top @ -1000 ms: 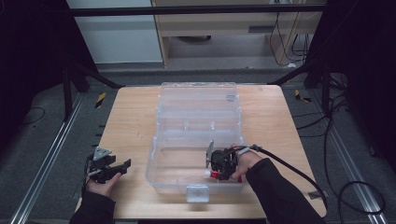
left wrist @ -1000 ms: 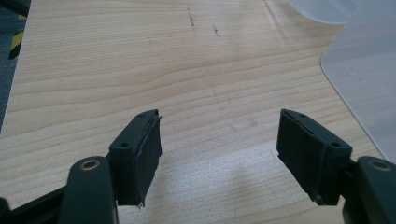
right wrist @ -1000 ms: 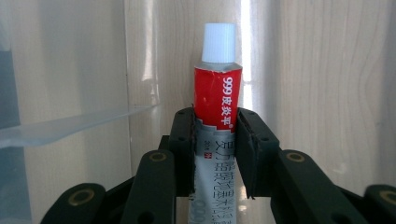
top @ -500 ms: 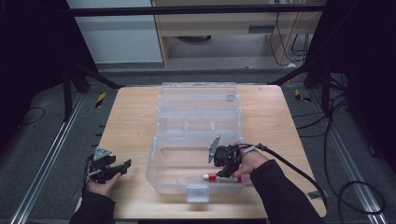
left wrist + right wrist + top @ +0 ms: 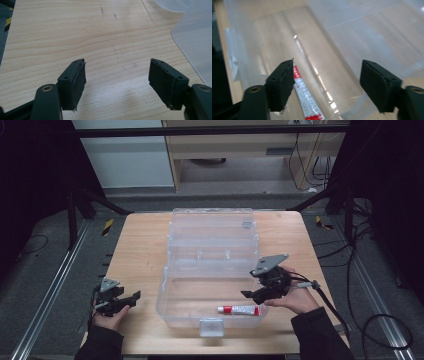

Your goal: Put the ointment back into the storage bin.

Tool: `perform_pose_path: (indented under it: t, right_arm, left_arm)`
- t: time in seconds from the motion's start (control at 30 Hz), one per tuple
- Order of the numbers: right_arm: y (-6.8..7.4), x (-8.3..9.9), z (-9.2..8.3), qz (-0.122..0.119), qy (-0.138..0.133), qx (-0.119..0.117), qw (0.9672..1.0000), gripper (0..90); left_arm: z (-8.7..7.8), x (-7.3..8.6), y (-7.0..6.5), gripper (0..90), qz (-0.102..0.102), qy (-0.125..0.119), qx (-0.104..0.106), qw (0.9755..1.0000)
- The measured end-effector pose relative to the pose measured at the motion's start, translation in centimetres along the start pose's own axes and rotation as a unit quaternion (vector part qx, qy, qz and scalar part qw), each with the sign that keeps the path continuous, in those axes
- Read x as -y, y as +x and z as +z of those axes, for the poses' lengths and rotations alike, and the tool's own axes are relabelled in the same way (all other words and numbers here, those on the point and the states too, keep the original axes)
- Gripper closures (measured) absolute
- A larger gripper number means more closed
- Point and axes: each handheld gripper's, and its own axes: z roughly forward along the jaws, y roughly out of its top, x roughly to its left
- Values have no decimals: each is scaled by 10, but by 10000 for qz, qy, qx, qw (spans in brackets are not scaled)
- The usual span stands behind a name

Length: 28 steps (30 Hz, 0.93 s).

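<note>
While the right gripper (image 5: 248,294) sits at the right end of the clear plastic box (image 5: 210,270), its jaws have just been opening and stand apart, nothing between them. Red-and-white tube (image 5: 239,309) lies flat on the box floor near the front wall. Left gripper (image 5: 131,297) rests on the wooden table (image 5: 140,245), jaws apart, empty.

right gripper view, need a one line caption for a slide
Right gripper with fingers open above a red and white tube lying in the clear plastic box.
</note>
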Motion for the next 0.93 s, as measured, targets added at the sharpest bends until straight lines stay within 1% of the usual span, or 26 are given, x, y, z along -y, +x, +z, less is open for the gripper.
perform_pose_path:
  t: [0.03,0.07,0.1,0.13,0.17,0.2,0.23,0.27,0.3,0.33,0.37,0.43,0.47,0.53,0.57,0.6,0.63,0.67,0.7,0.73,0.77,0.8,0.83,0.87,0.9,0.93]
  right_arm:
    - [0,0,0,0,0,0,10000,270]
    - [-3,10,-11,257,-371,183,9988,261]
    - [-3,10,-11,257,-371,183,9988,261]
    - [-3,13,-15,372,-467,230,9979,251]
    - [-6,23,-23,616,-754,381,9945,192]
    - [-6,26,-25,717,-821,429,9931,171]
    - [-6,26,-25,717,-821,429,9931,171]
    - [-9,37,-32,954,-1048,684,9875,134]
    - [-9,37,-32,954,-1048,684,9875,134]
    - [-12,47,-36,1186,-1219,882,9815,115]
    - [-12,47,-36,1186,-1219,882,9815,115]
    - [-17,56,-38,1383,-1283,1069,9762,103]
    - [-21,66,-38,1648,-1365,1285,9683,101]
    - [-26,77,-36,1895,-1361,1472,9612,92]
    - [-28,81,-35,1977,-1343,1532,9589,88]
    - [-30,89,-34,2094,-1297,1633,9553,86]
    - [-30,89,-34,2094,-1297,1633,9553,86]
    - [-35,101,-30,2293,-1221,1719,9503,80]
    - [-38,108,-29,2385,-1191,1828,9463,80]
    - [-41,114,-27,2479,-1148,1898,9431,79]
    - [-43,118,-26,2557,-1096,1938,9408,77]
    - [-46,125,-24,2692,-1080,2019,9355,76]
    - [-46,125,-24,2692,-1080,2019,9355,76]
    - [-51,133,-21,2885,-1032,2014,9303,75]
    - [-52,136,-19,2961,-1043,1992,9283,74]
    - [-53,138,-18,2985,-1006,1963,9286,69]
  left_arm:
    - [0,0,0,294,0,0,0,10000]
    - [0,0,0,293,3,6,2,10000]
    - [0,0,0,292,3,6,2,10000]
    - [0,0,0,292,4,9,2,10000]
    - [0,0,-1,291,4,8,0,10000]
    - [0,0,-1,290,3,0,-1,10000]
    - [0,0,-1,290,3,0,-1,10000]
    - [0,0,-1,288,-3,-6,0,10000]
    - [0,0,-1,287,-3,-6,0,10000]
    - [0,0,-1,285,-8,-11,1,10000]
    - [0,0,-1,283,-8,-11,1,10000]
    - [0,0,-1,280,-19,-28,-2,10000]
    - [0,0,-1,270,13,-46,-24,10000]
    - [0,0,0,263,-5,-68,-34,10000]
    - [0,0,0,259,-5,-68,-34,10000]
    - [0,0,0,254,-10,-79,-44,10000]
    - [0,0,1,254,-12,-84,-54,9999]
    - [0,0,2,246,-23,-103,-73,9999]
    - [0,0,2,243,-23,-103,-73,9999]
    - [0,1,3,241,-34,-114,-87,9999]
    - [-1,1,3,239,-45,-127,-94,9999]
    - [-1,1,3,237,-46,-138,-106,9998]
    - [-1,1,3,235,-46,-138,-106,9998]
    - [-1,0,3,234,-54,-149,-112,9998]
    - [-1,0,3,233,-54,-149,-112,9998]
    - [-1,0,3,230,-54,-152,-117,9998]
